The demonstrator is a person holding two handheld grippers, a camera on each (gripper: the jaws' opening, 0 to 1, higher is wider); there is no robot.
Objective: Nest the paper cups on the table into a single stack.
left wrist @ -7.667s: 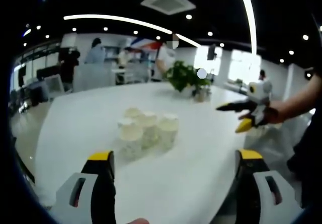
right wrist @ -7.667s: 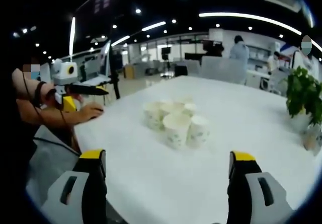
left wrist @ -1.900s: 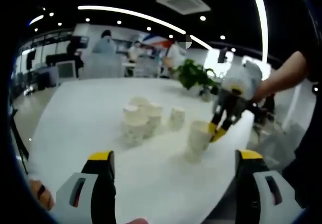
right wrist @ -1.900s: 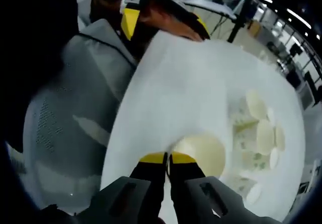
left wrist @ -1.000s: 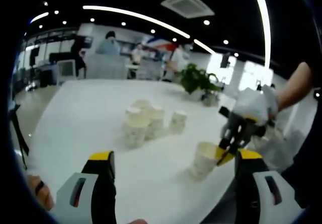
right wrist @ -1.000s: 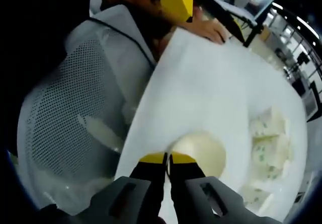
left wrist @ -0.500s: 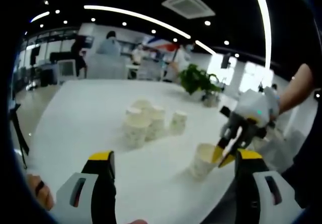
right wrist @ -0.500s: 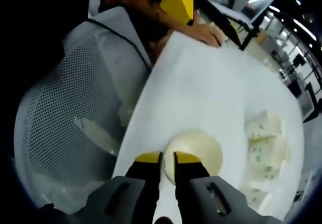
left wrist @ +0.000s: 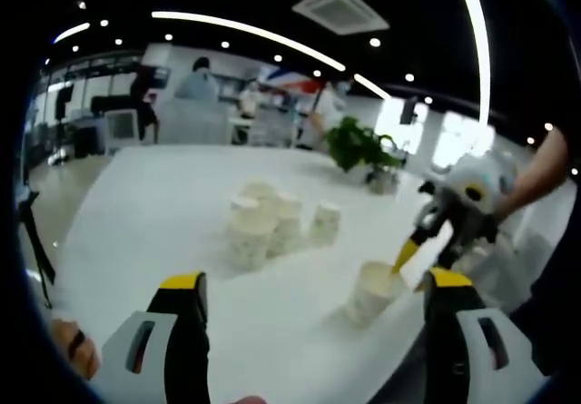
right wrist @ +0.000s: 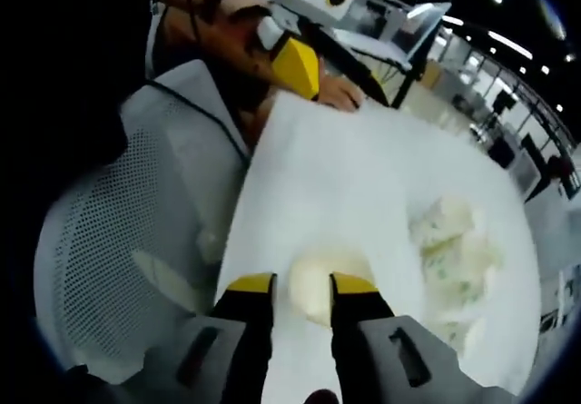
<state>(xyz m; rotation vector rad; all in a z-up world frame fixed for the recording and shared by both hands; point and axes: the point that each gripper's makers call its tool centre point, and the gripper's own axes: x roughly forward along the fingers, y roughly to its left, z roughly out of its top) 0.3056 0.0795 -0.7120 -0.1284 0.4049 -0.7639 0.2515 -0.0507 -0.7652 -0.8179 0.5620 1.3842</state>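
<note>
One lone cup [left wrist: 371, 290] lower right on the bench [left wrist: 163, 213]; cup cluster [left wrist: 272, 222] centre, count unclear; both claws, left claw [left wrist: 313, 281] and right claw [right wrist: 302, 283], open

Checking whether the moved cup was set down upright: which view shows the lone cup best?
The left gripper view: the lone cup stands upright on the table, side and rim visible, apart from the cup cluster. The right gripper view looks down on it, blurred, between the open right gripper.
</note>
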